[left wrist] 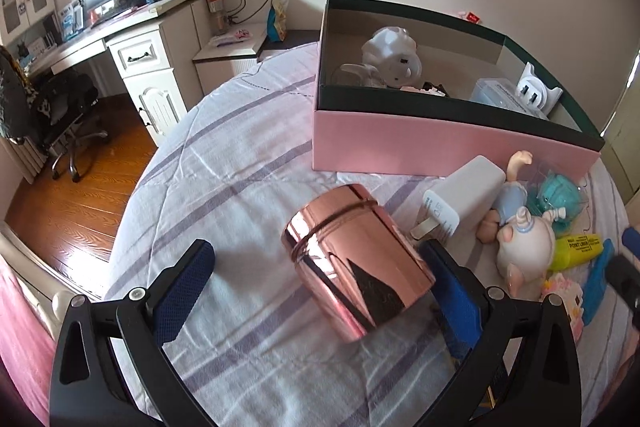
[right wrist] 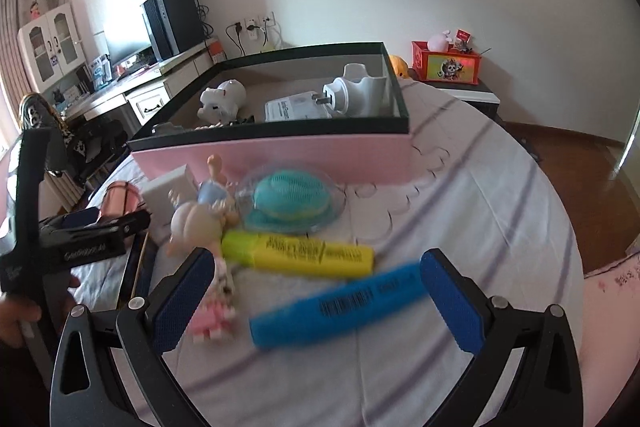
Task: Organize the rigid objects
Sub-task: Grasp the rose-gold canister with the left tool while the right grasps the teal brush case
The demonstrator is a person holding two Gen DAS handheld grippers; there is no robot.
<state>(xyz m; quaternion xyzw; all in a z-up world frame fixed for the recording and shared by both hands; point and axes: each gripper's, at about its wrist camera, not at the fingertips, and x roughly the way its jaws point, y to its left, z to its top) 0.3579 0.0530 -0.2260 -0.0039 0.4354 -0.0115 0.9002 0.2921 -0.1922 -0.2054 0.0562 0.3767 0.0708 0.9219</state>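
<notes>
The pink metal tin [left wrist: 356,263] lies on its side on the striped bedspread [left wrist: 224,187], in front of the pink box [left wrist: 440,143] — and it sits between the pads of your left claw [left wrist: 320,287], nearer the right-hand pad, which looks to be touching it or nearly so. That claw is spread wide and has hold of nothing yet. You seem to be at the pick-up step: centre the tin, close on its round wall, and mind that the shiny curve may roll or slip.

Your right claw [right wrist: 320,301] is also wide open and empty — the blue marker [right wrist: 340,307] lies crosswise between its pads. Just beyond it are the yellow marker [right wrist: 298,253], a doll [right wrist: 200,215], a white charger [right wrist: 168,187] and a teal puff [right wrist: 292,195], all still outside the box.
</notes>
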